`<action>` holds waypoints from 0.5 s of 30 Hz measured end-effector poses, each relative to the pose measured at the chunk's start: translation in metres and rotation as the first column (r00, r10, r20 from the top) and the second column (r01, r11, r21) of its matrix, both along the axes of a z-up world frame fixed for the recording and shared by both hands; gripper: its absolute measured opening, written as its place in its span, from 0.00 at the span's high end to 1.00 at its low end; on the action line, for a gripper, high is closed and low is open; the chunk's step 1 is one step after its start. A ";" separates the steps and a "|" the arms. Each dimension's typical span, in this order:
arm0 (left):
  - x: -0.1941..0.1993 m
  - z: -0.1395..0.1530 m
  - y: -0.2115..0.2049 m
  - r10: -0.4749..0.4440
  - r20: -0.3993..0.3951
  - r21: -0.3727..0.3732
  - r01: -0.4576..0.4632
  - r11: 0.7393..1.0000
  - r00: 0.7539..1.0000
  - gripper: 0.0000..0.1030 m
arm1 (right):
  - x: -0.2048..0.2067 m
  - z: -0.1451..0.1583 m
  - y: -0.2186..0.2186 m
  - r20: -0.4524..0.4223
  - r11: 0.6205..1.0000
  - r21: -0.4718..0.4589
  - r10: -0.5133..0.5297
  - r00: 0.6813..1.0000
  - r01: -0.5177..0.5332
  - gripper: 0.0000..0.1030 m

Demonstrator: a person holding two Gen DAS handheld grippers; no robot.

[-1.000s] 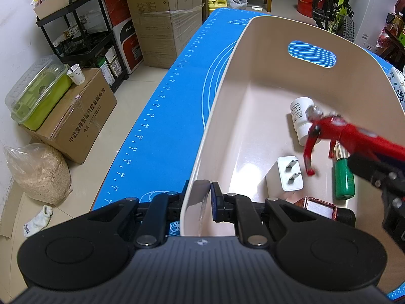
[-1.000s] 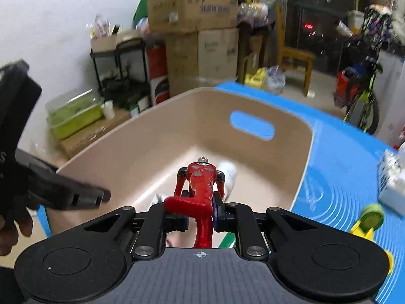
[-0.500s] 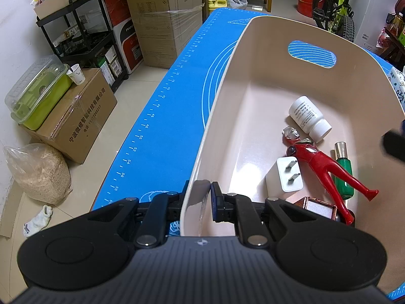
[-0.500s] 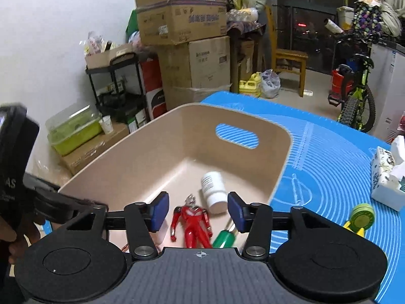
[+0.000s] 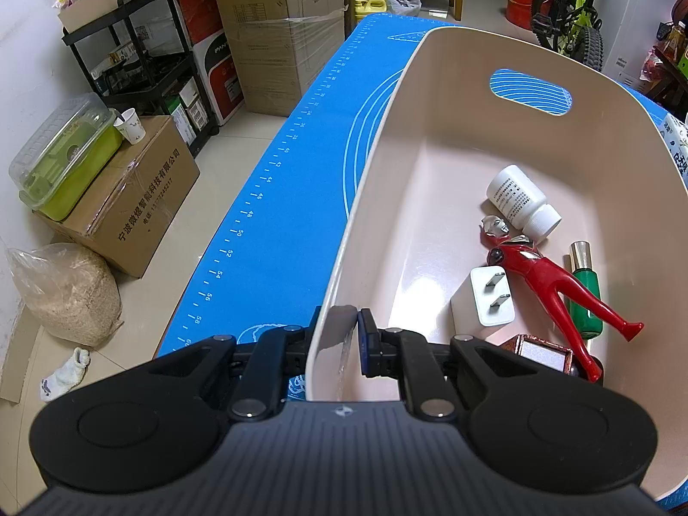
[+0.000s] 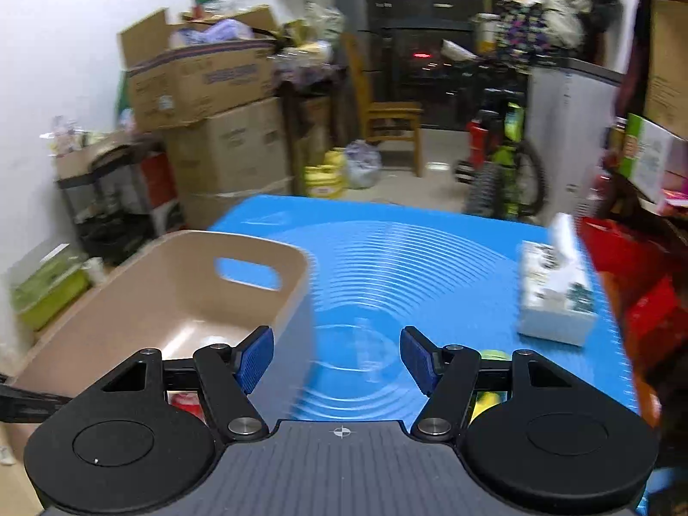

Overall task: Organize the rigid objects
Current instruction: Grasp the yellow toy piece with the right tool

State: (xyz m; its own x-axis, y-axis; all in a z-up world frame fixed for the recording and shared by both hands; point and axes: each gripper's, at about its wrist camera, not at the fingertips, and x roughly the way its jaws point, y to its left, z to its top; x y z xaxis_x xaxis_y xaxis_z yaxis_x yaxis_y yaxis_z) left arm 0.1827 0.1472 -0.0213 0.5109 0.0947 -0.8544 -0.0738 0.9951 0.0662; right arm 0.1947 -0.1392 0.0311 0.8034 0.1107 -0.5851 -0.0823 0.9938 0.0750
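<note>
A beige bin (image 5: 430, 86) stands on the blue mat (image 5: 292, 198). My left gripper (image 5: 344, 335) is shut on the bin's near rim. In the bin lie a red toy figure (image 5: 546, 275), a white pill bottle (image 5: 520, 202), a white plug adapter (image 5: 492, 296), a green bottle (image 5: 585, 288) and a small reddish box (image 5: 542, 350). My right gripper (image 6: 339, 357) is open and empty, above the mat beside the bin (image 6: 193, 296). A yellow-green object (image 6: 488, 400) shows partly behind its right finger.
A tissue box (image 6: 554, 296) sits on the mat at the right. Cardboard boxes (image 5: 279, 21), a black rack (image 5: 142, 60), a green container (image 5: 64, 159) and a sack (image 5: 64, 292) stand on the floor to the left. A bicycle (image 6: 503, 172) and a chair (image 6: 387, 124) are behind the table.
My right gripper opened and let the red figure drop into the bin, then drew back and swung right over the mat. My left gripper kept its hold on the rim.
</note>
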 end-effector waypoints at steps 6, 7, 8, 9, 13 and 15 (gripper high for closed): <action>0.000 0.000 0.000 0.000 0.000 -0.001 0.000 1.000 1.000 0.84 | 0.006 -0.032 -0.031 -0.036 0.994 -0.062 -0.093 0.995 0.090 0.28; 0.000 0.000 0.000 0.000 0.000 -0.001 0.000 1.000 1.000 0.84 | 0.007 -0.037 -0.037 -0.048 0.993 -0.062 -0.108 0.993 0.105 0.28; 0.000 0.000 0.000 0.001 0.000 -0.001 -0.001 1.000 1.000 0.84 | 0.010 -0.041 -0.041 -0.060 0.991 -0.063 -0.122 0.991 0.118 0.28; 0.000 0.000 0.000 0.001 0.000 -0.001 -0.001 1.000 1.000 0.84 | 0.011 -0.045 -0.046 -0.073 0.989 -0.061 -0.140 0.987 0.135 0.28; 0.000 0.000 0.000 0.001 0.000 -0.001 -0.001 1.000 1.000 0.84 | 0.017 -0.061 -0.061 -0.126 0.982 -0.050 -0.190 0.974 0.185 0.26; 0.000 0.000 0.000 0.001 0.000 -0.001 -0.001 1.000 1.000 0.84 | 0.017 -0.071 -0.070 -0.149 0.977 -0.057 -0.214 0.965 0.207 0.26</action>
State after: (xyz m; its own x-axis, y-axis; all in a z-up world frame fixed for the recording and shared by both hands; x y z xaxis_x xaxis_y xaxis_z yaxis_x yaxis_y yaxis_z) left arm 0.1823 0.1476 -0.0218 0.5110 0.0943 -0.8544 -0.0748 0.9951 0.0650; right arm 0.2116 -0.2089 -0.0397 0.7063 -0.0778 -0.7036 0.1385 0.9899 0.0295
